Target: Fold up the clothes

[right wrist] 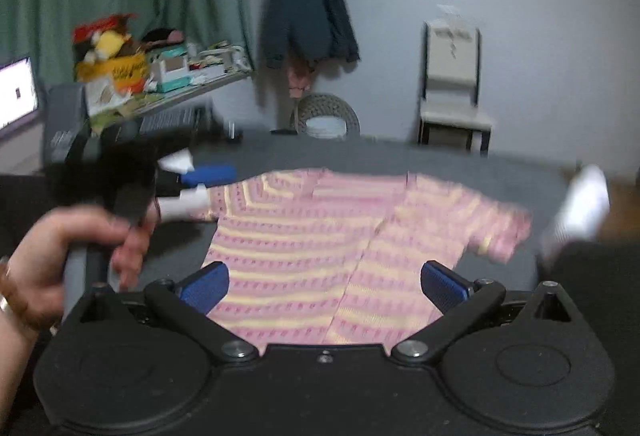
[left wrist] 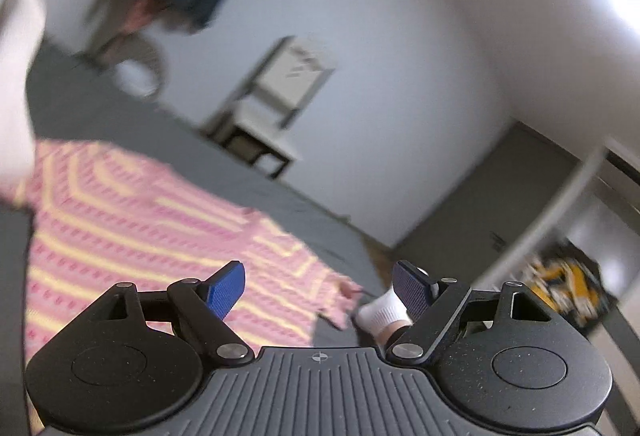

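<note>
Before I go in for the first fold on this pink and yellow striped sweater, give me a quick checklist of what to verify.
1. Sweater spread flat on the grey surface: ok, body lies open, front side up.
2. Right hand-held gripper open and empty: ok, blue pads apart over the hem.
3. Left hand-held gripper open and empty: ok, nothing between the pads.
4. Sleeve on the right laid straight: not ok, its end looks bunched at the cuff.
5. Fold area free of other items: not ok, a white sock lies beside that sleeve.
6. Left hand-held gripper's contact with the other sleeve: cannot tell, motion blur.
</note>
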Demonstrator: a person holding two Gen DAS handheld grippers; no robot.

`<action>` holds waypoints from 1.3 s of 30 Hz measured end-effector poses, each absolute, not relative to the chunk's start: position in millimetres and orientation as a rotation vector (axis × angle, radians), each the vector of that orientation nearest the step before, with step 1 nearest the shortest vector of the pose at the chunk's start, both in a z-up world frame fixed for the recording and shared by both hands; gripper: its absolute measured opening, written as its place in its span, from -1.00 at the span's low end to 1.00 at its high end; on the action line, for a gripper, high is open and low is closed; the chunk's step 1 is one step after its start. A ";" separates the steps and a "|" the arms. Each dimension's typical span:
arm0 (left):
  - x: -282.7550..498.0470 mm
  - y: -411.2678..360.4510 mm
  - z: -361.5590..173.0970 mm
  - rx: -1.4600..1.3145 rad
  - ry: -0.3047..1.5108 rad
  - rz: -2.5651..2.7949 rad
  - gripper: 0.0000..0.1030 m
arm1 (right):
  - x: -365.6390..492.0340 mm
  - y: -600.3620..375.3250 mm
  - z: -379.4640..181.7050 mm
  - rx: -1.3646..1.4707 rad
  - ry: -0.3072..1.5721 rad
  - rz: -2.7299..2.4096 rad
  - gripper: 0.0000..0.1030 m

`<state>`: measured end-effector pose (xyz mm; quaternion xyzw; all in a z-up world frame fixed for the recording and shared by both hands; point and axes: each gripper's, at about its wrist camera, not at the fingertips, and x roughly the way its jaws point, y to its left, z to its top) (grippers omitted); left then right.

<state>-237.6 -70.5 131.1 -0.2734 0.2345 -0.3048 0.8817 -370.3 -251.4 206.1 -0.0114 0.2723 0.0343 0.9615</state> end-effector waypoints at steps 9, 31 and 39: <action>-229.7 -48.4 105.4 -0.617 0.434 -0.611 0.81 | -314.7 -252.6 189.6 -0.112 0.533 -0.001 1.00; -147.4 -148.0 -1.6 -0.596 0.751 -0.950 0.81 | -273.0 -376.8 55.9 0.322 0.996 -0.374 0.94; -155.9 -160.4 -4.3 -0.585 0.772 -0.913 0.81 | -290.6 -375.9 35.3 0.275 0.991 -0.340 0.53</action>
